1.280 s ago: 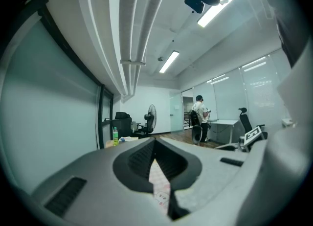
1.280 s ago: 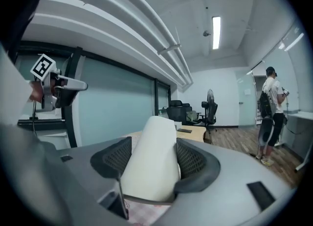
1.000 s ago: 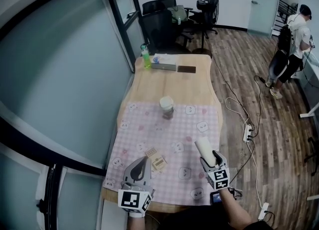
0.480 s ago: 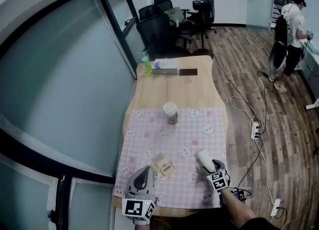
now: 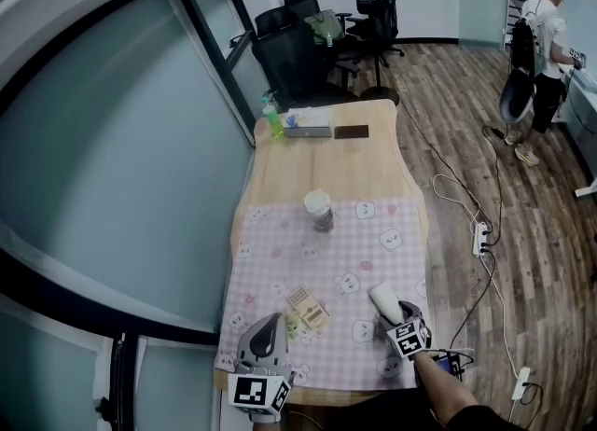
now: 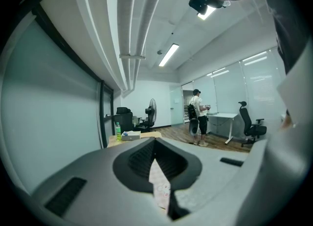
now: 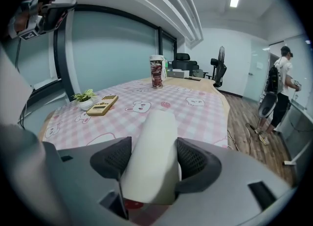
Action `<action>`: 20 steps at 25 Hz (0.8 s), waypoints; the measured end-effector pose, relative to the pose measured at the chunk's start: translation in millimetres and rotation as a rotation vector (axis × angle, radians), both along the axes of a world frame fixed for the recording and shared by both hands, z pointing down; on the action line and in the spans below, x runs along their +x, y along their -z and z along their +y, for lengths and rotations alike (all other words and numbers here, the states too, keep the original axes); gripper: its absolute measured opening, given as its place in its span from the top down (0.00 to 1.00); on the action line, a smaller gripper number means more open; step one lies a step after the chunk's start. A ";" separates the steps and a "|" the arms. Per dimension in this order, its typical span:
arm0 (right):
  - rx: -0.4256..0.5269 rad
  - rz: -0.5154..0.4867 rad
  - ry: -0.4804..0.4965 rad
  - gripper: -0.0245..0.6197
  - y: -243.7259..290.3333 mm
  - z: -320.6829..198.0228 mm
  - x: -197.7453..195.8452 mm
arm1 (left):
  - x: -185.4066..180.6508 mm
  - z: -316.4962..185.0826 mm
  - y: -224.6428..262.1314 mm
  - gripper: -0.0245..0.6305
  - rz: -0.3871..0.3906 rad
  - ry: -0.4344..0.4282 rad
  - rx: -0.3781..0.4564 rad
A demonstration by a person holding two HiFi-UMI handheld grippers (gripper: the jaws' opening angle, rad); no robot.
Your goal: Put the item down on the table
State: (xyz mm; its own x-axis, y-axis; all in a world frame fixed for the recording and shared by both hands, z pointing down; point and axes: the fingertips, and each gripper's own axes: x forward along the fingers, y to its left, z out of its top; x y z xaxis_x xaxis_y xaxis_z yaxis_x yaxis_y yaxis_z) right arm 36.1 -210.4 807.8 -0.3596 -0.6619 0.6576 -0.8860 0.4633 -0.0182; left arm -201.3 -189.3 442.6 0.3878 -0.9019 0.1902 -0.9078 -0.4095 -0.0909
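A white cylinder (image 7: 152, 137) lies gripped between the jaws of my right gripper (image 7: 152, 144), just above the pink checked cloth (image 7: 195, 110). In the head view that right gripper (image 5: 396, 312) is near the table's front right corner, with the cylinder (image 5: 382, 296) sticking out forward. My left gripper (image 5: 264, 338) rests at the front left, jaws shut to a point with nothing in them. In the left gripper view only a thin slit shows between the jaws of the left gripper (image 6: 155, 144).
A lidded cup (image 5: 318, 207) stands mid-table. A wooden box (image 5: 308, 308) and a small potted plant (image 7: 85, 98) lie near the left gripper. Bottle (image 5: 273, 119) and boxes (image 5: 310, 127) sit at the wooden table's (image 5: 326, 168) far end. A person (image 5: 544, 23) stands far right; cables and a power strip (image 5: 482, 238) lie on the floor.
The right gripper, still holding the white cylinder, has come slightly lower and nearer the front of the cloth. The left gripper has stayed put.
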 end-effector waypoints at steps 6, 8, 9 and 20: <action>-0.059 -0.006 -0.021 0.50 -13.1 6.0 3.9 | 4.4 -2.9 0.5 0.96 0.000 -0.010 0.000; -0.054 -0.007 -0.017 0.50 -13.2 4.6 3.5 | 3.9 -3.2 0.8 0.96 0.000 -0.008 0.000; -0.050 -0.010 -0.014 0.50 -13.4 4.0 3.4 | 3.7 -3.0 0.6 0.96 0.000 -0.007 -0.001; -0.107 -0.050 -0.045 0.50 -12.2 7.9 2.6 | 4.1 -4.0 2.1 0.96 0.001 -0.007 -0.001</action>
